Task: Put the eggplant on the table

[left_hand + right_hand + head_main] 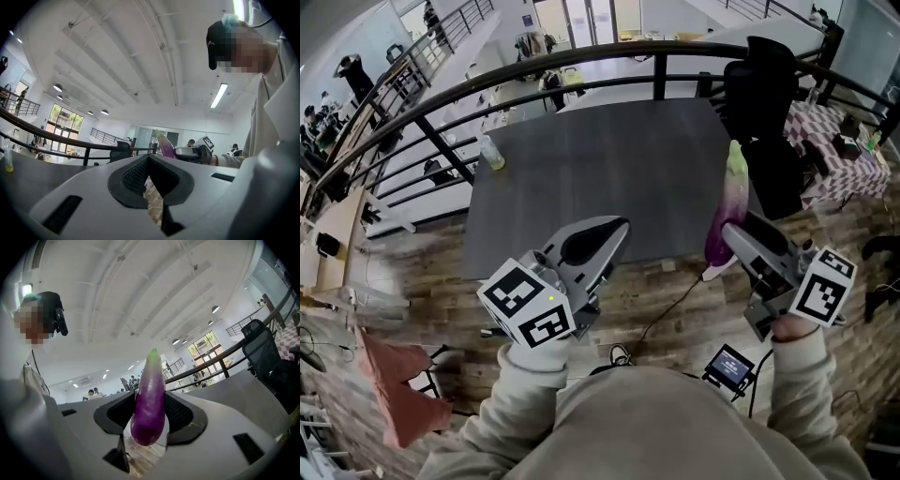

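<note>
Head view: the eggplant [727, 202] stands upright in the right gripper [729, 232], at the dark bench's [609, 169] right edge, with a black chair [764, 112] close behind. A bottle [492, 153] stands at the bench's far left edge.

Left gripper view: the left gripper's [148, 157] fingers meet at their tips, with nothing between them.

Right gripper view: the fingers [180, 411] clamp the purple eggplant on both sides, its green tip up.

My head cam looks steeply down on the left gripper [617, 230], right gripper [729, 236] and table [600, 159]. Gripper cams sit close behind their jaws; all views share the eggplant [724, 211].
</note>
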Available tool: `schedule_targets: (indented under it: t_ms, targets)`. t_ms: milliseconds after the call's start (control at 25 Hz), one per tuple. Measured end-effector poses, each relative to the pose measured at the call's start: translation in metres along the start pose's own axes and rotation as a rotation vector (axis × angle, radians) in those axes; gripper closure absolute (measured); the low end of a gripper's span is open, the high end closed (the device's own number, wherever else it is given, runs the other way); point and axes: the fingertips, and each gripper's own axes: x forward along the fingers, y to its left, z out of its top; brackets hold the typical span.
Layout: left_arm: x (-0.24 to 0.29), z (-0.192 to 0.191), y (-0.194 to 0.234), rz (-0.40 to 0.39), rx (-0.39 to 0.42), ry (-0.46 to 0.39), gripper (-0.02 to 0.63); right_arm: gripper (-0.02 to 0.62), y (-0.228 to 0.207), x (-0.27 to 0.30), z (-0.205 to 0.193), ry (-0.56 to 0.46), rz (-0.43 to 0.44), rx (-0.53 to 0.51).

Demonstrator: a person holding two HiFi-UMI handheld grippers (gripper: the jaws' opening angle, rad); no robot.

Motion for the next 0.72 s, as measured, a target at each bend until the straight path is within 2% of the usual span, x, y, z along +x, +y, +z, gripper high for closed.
schedule_targets:
  t_ms: [160,400,720]
  targets:
    - [-0.008,0.004,0.025,-0.015,-0.002,0.01,0.607,0.385,-0.001,0.029,-0.002,0.016,-0.012,0.012]
    - [-0.007,0.0,0.068,-0.011,-0.033,0.002,0.607,0.385,-0.025,0.067,-0.001,0.04,-0.02,0.041]
    - [0.005,0.005,0.091,0.028,-0.027,-0.004,0.607,0.385,-0.045,0.094,0.019,0.033,0.023,0.041]
